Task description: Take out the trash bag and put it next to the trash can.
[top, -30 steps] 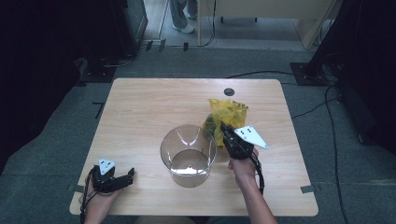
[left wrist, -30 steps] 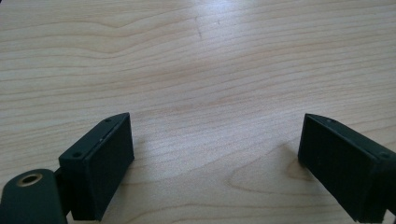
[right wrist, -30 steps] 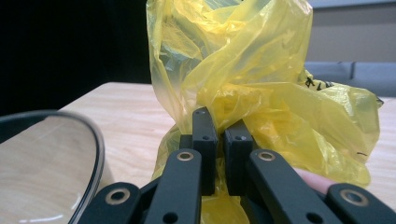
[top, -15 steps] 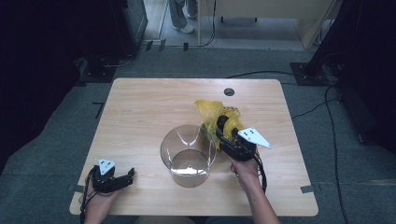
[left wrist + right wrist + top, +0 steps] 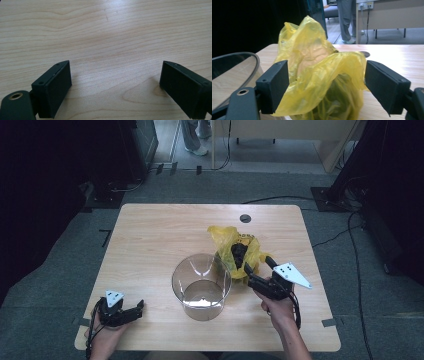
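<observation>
Crumpled yellow thin-plastic bag (image 5: 235, 251) sits on the light wood-grain table (image 5: 150, 240), right of centre, just beside and behind-right of the clear round plastic tub (image 5: 201, 285); whether bag & tub touch, can't tell from the high view. Bag is glossy, translucent, heavily creased, w/ a peaked top; something dark shows through its middle, too unclear to name. In the right gripper view the bag (image 5: 322, 72) rises between the two black, flat, matte block jaws, which stand spread apart to either side of it; film bulges right up to the left jaw pad and its edge reaches the right jaw, but a real pinch isn't visible. Right gripper (image 5: 259, 270), held by a hand at the table's front right, has a grey three-cornered plate on top and points toward the bag's near side. Tub's curved transparent rim (image 5: 242, 56) shows dark at the left of that view, smooth and shiny. Left gripper (image 5: 131, 312) lies low at the table's front left corner, well apart from tub & bag. In the left gripper view its jaws stand wide apart over bare wood (image 5: 107, 45), w/ pale wavy grain and a soft sheen, nothing between them.
</observation>
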Demonstrator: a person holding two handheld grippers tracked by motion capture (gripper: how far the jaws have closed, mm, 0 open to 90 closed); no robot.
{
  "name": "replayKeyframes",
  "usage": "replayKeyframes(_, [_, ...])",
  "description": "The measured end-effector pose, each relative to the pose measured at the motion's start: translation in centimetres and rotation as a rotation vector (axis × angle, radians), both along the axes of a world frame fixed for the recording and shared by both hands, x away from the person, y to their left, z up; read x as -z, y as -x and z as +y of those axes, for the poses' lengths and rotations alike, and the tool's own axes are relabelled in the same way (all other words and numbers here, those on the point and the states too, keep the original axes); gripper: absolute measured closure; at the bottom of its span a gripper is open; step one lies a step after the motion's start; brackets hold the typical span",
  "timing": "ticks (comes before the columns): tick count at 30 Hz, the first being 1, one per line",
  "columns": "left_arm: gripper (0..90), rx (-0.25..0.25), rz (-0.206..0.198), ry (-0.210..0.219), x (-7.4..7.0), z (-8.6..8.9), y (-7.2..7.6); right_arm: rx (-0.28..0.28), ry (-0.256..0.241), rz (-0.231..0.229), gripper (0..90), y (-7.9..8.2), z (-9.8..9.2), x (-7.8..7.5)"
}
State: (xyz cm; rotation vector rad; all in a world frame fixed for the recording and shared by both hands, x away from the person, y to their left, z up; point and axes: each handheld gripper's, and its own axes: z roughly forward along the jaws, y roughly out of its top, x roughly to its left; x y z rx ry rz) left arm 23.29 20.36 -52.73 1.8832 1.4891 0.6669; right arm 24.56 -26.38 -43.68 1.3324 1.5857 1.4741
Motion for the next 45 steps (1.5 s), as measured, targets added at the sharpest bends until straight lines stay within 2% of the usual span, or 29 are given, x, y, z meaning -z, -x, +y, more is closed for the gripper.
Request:
replayKeyframes(6, [9.7,-0.002,0.000,0.001,0.0,0.0,0.0,0.029,0.025,0.007,18.0,0.9,-1.4,0.4])
replayKeyframes(16, [9.7,-0.002,0.001,0.000,0.0,0.0,0.0,0.092,0.058,0.053,17.1,2.3,-4.2,2.1])
replayKeyframes(34, [9.7,-0.001,0.001,-0.001,0.0,0.0,0.0,0.228,0.105,0.171,16.0,4.3,-9.4,5.8])
replayKeyframes(45, [9.7,-0.002,0.002,-0.001,0.0,0.0,0.0,0.302,0.122,0.270,16.0,5.7,-12.6,8.2])
